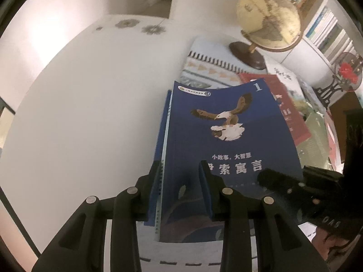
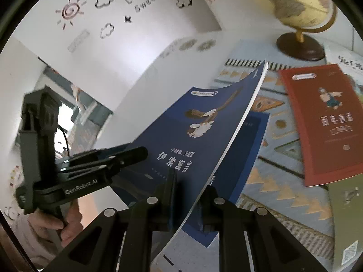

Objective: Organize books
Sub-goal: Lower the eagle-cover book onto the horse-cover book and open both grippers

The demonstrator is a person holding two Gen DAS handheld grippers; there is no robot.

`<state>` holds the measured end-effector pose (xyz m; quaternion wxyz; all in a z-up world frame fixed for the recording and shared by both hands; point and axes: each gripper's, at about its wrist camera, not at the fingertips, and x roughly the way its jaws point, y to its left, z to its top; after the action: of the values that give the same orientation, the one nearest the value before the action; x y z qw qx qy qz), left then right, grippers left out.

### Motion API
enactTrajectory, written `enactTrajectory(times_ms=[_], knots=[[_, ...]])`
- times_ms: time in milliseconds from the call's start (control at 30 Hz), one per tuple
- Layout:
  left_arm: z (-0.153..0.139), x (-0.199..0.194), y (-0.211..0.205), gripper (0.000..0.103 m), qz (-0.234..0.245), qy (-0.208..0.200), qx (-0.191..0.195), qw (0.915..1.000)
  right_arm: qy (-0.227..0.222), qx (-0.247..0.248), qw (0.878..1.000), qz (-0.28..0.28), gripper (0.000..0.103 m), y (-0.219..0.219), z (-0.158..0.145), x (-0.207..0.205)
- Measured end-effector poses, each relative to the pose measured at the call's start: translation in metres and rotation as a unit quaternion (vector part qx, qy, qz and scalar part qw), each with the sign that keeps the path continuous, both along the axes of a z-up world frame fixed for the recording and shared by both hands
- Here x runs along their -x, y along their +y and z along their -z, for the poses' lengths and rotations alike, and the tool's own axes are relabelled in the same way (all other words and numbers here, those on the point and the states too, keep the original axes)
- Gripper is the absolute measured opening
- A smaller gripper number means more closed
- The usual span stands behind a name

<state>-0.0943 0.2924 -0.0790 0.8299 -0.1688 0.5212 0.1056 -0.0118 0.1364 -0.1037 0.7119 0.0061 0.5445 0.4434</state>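
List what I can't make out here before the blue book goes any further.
- Second blue book: right wrist view, cover mostly hidden by the lifted blue book; title unreadable.
- Left gripper fingers: left wrist view, one pad sits behind the book's spine edge.
- Green book: cut off by the right wrist view's rim.
- Globe: blurred and cropped at the top, right wrist view.
- Shelf spines: too small to read.

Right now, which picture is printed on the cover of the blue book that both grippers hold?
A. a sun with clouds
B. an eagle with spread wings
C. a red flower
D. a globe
B: the blue book, gripped by the left gripper and the right gripper, shows a brown and white eagle with its wings spread above the white title.
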Motion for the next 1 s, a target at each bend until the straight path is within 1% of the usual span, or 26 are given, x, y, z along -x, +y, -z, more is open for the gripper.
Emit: enactTrajectory(times_ms=[133,233,333,467,533,567,667,800,900,1000], knots=[[0.017,0.003,0.009,0.029,-0.003,0.014,0.008,0.9999,0.013,0.015,1.0,0.006,0.015,0.011,0.021,0.005],[0.029,0.003,0.009,0.029,0.003,0.027,0.006,0.9996,0.022,0.02,0.999,0.018,0.015,0.013,0.032,0.005],[0.044,0.003,0.009,0.029,0.005,0.042,0.013,0.999,0.032,0.028,0.999,0.023,0.015,0.013,0.041,0.008],[0.054,0.005,0.008,0.029,0.002,0.056,0.014,0.9984,0.063,0.04,0.996,0.039,0.015,0.014,0.06,0.006],[0.056,0.006,0.008,0.03,0.002,0.057,0.016,0.9983,0.083,0.04,0.995,0.049,0.015,0.012,0.07,0.007],[0.056,0.006,0.008,0.031,0.003,0.056,0.015,0.9983,0.086,0.044,0.994,0.053,0.015,0.011,0.074,0.008],[0.057,0.007,0.009,0.032,0.002,0.055,0.017,0.9983,0.102,0.035,0.992,0.067,0.015,0.009,0.079,0.007],[0.058,0.004,0.008,0.035,0.004,0.058,0.011,0.9982,0.108,0.032,0.991,0.07,0.016,0.009,0.079,0.008],[0.06,0.003,0.009,0.037,-0.001,0.06,0.013,0.9981,0.117,0.026,0.99,0.077,0.016,0.008,0.081,0.006],[0.061,0.002,0.01,0.039,-0.007,0.062,0.014,0.9979,0.117,0.025,0.99,0.079,0.018,0.005,0.08,0.008]])
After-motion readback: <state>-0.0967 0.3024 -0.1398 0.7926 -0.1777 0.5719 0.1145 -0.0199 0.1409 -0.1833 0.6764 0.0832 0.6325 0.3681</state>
